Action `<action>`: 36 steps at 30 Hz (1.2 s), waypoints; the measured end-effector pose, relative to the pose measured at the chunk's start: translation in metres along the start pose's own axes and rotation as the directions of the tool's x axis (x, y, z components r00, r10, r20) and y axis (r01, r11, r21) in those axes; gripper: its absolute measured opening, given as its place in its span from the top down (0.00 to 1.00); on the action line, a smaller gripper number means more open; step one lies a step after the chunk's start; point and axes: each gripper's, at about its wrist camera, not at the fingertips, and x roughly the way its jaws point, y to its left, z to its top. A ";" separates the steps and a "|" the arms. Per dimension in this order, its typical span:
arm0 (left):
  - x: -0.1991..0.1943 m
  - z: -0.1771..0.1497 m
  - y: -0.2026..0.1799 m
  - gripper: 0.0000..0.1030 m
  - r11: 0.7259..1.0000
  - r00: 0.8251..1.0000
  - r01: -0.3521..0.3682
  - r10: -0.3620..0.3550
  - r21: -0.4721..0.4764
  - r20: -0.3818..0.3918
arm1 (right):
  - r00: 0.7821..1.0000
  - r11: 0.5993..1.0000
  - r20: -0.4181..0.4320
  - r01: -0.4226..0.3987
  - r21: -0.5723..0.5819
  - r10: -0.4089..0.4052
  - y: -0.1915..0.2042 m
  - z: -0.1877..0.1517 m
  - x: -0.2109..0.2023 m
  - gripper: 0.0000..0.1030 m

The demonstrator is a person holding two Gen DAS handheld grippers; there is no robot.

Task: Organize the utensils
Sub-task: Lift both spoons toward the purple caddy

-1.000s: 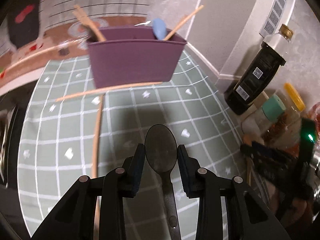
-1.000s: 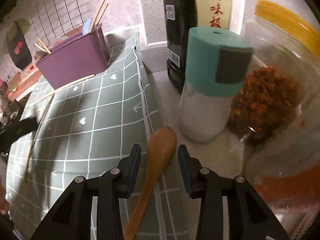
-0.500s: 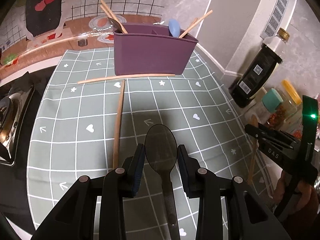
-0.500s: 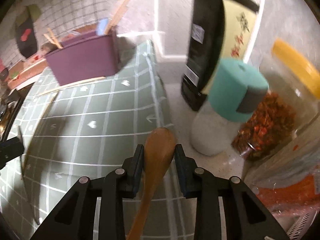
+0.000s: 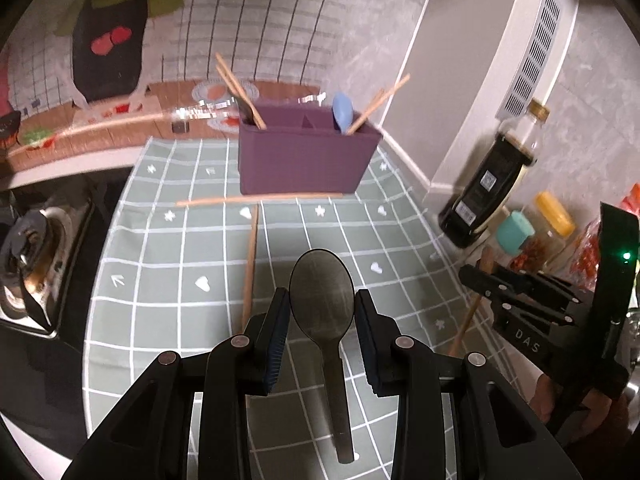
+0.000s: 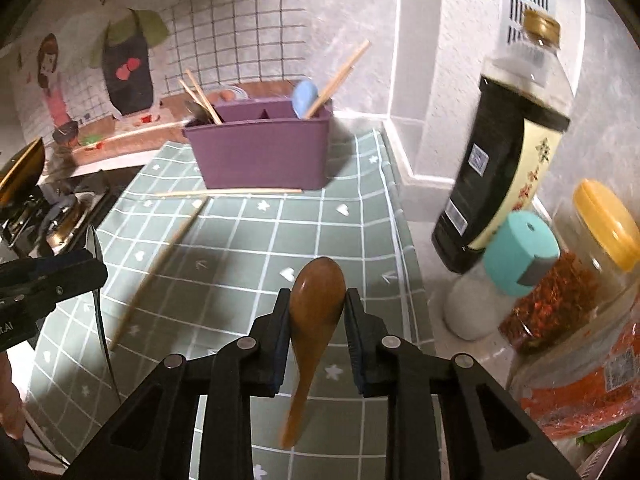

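Observation:
My left gripper (image 5: 321,308) is shut on the bowl of a dark metal spoon (image 5: 322,284), held above the green checked mat (image 5: 168,280) with the handle pointing back at me. My right gripper (image 6: 317,308) has its jaws closing, and its pads press the bowl of a wooden spoon (image 6: 316,292) whose handle hangs free. Ahead stands the purple organizer (image 5: 304,160) with chopsticks and a blue spoon (image 5: 343,114) in it. Two loose chopsticks (image 5: 250,264) lie on the mat in front of it. The right gripper (image 5: 476,276) also shows at the right in the left wrist view.
A dark sauce bottle (image 6: 504,152), a teal-capped shaker (image 6: 508,272) and a yellow-lidded jar (image 6: 580,280) crowd the counter at the right. A stove burner (image 5: 36,264) sits left of the mat. A wall corner stands behind the organizer.
Both grippers rose and drew back from the organizer. The right jaws closed onto the wooden spoon and lifted it off the counter. The left kept its spoon.

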 end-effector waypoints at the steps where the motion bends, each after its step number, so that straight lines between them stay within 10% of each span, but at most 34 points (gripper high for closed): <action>1: -0.004 0.003 0.001 0.67 1.000 1.000 -0.001 0.001 0.001 0.014 | 1.000 1.000 0.008 -0.004 -0.008 0.004 0.002 0.003 -0.002 0.92; 20: -0.056 0.060 0.016 0.67 1.000 0.982 -0.013 0.017 -0.020 0.190 | 0.989 0.997 0.126 -0.067 -0.048 0.073 0.004 0.065 -0.033 0.93; 29: -0.106 0.186 -0.007 0.67 0.998 0.882 -0.022 -0.008 0.058 0.471 | 0.895 0.998 0.443 -0.023 -0.066 0.050 0.008 0.196 -0.105 0.93; 36: -0.067 0.235 -0.003 0.67 0.998 0.854 -0.045 0.011 0.054 0.520 | 0.837 0.999 0.545 -0.018 -0.051 0.043 0.007 0.257 -0.091 0.93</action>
